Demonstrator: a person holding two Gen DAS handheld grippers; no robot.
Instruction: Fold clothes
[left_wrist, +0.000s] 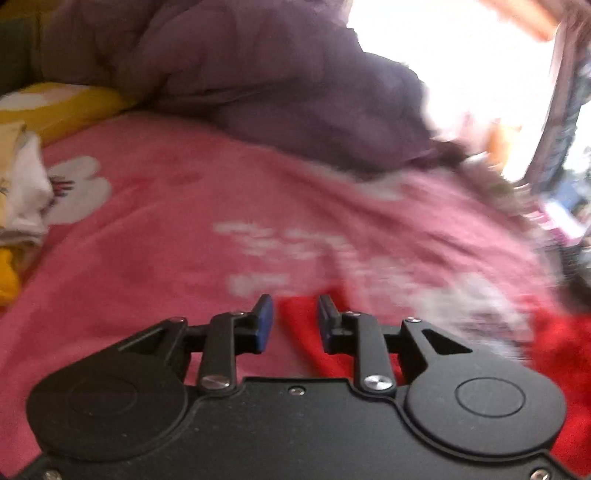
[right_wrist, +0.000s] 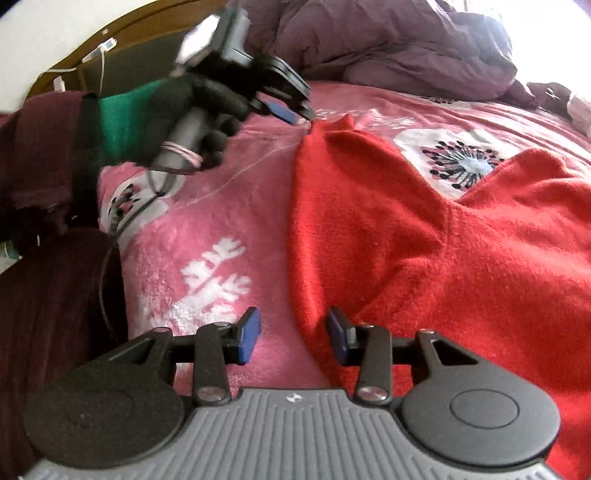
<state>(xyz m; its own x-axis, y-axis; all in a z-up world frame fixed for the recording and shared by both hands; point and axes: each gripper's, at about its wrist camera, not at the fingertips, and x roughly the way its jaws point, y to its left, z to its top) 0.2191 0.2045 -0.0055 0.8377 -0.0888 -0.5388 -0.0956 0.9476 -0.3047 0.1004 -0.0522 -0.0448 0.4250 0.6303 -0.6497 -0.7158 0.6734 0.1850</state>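
A red fleece garment (right_wrist: 424, 251) lies spread on a pink floral blanket (right_wrist: 207, 221) on a bed. My right gripper (right_wrist: 291, 334) is open, low over the garment's near left edge, which runs between its fingers. My left gripper (right_wrist: 295, 110) shows in the right wrist view at the garment's far corner, held by a gloved hand. In the left wrist view the left gripper (left_wrist: 295, 317) is open with a bit of the red garment (left_wrist: 299, 325) between its blue pads. That view is blurred.
A purple duvet (right_wrist: 388, 40) is heaped at the back of the bed. A yellow pillow (left_wrist: 55, 103) and pale folded cloth (left_wrist: 22, 192) lie at the left. A dark maroon sleeve (right_wrist: 48, 295) and wooden headboard (right_wrist: 110, 33) are at the left.
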